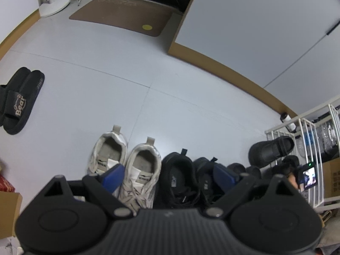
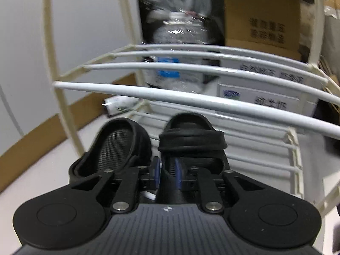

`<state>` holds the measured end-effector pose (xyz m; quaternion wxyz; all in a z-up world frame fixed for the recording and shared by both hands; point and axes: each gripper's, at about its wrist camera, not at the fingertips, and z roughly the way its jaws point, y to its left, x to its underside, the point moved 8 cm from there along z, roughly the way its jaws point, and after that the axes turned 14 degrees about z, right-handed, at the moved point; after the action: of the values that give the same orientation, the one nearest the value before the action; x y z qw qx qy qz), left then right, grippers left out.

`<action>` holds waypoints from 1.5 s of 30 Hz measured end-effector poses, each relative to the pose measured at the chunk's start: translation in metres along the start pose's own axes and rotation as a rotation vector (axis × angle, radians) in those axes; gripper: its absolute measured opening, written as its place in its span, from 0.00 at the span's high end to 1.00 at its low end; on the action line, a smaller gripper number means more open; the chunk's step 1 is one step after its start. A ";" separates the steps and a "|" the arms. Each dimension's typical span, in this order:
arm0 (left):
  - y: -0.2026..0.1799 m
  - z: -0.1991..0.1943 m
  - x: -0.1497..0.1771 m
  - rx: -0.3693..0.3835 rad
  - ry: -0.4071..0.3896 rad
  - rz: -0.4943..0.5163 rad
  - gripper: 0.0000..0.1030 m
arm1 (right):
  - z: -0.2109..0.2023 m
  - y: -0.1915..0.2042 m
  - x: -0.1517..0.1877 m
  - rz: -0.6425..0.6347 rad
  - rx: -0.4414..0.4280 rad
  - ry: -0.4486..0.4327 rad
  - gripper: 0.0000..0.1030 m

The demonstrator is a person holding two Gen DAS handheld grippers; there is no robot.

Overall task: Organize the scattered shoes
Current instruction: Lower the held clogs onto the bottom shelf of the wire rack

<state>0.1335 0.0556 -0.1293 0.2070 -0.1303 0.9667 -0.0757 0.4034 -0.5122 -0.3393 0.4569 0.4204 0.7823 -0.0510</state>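
The right tool point(image 2: 166, 173) is straddling a sandal point(image 2: 191, 140) wall on the rack point(image 2: 191, 97), pads seemingly loosened. The left tool point(image 1: 167, 173) is hanging released; pulling back carelessly risks dragging the sandal off

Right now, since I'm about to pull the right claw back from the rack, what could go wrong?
The black sandal's wall sits between the right claw's open fingers; pulling back crooked could drag it off the white rack. The other sandal lies tilted beside it and might slip if nudged.
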 end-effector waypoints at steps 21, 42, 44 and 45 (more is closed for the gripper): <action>0.001 0.002 0.000 0.043 0.017 -0.025 0.08 | 0.004 0.048 0.045 -0.430 -0.067 -0.002 0.18; -0.010 0.012 0.006 0.073 0.050 -0.040 0.08 | 0.054 0.061 0.029 -0.374 -0.099 0.117 0.18; -0.010 0.013 0.006 0.072 0.050 -0.041 0.08 | 0.056 0.064 0.032 -0.391 -0.099 0.119 0.17; -0.010 0.013 0.005 0.071 0.051 -0.040 0.08 | 0.058 0.065 0.033 -0.397 -0.095 0.129 0.16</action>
<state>0.1363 0.0437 -0.1414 0.1853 -0.1404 0.9655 -0.1173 0.4804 -0.4776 -0.3780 0.4064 0.2382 0.8788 -0.0761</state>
